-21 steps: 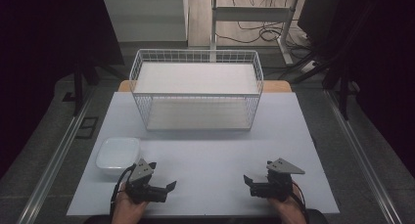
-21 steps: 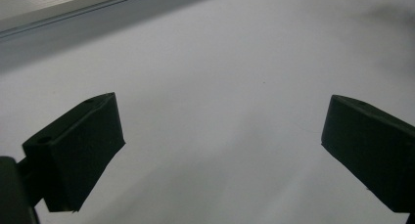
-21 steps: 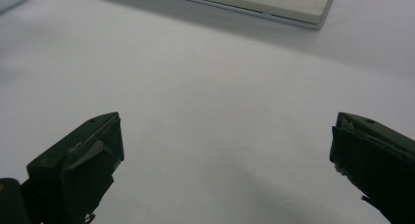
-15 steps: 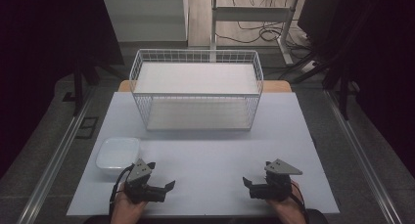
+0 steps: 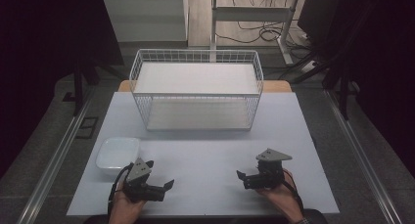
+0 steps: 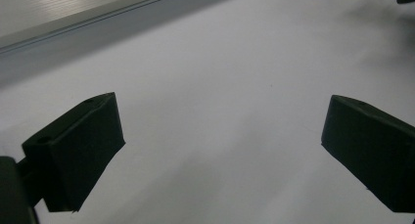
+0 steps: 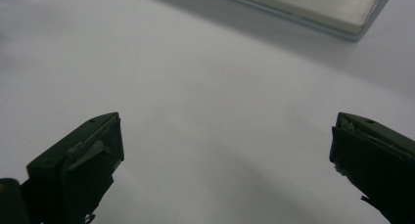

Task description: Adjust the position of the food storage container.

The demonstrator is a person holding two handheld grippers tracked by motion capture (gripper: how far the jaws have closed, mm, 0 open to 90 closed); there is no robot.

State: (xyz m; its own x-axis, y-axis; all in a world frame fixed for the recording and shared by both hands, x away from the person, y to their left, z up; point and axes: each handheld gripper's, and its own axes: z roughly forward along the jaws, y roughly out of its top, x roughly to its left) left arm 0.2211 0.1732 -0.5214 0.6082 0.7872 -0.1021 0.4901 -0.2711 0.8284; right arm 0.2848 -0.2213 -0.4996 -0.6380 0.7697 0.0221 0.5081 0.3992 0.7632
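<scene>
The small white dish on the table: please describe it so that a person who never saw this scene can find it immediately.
Start from the white table with the big wire basket at its far side. Come toward the near left corner: the white dish lies there, just beyond the left gripper. It is shallow, rectangular with rounded corners, and solid and low, unlike the tall open-wire basket.

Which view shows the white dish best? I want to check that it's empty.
The high view: the white dish sits whole beside the left gripper and looks empty. The two gripper views look across bare table, giving nothing on the dish.
</scene>
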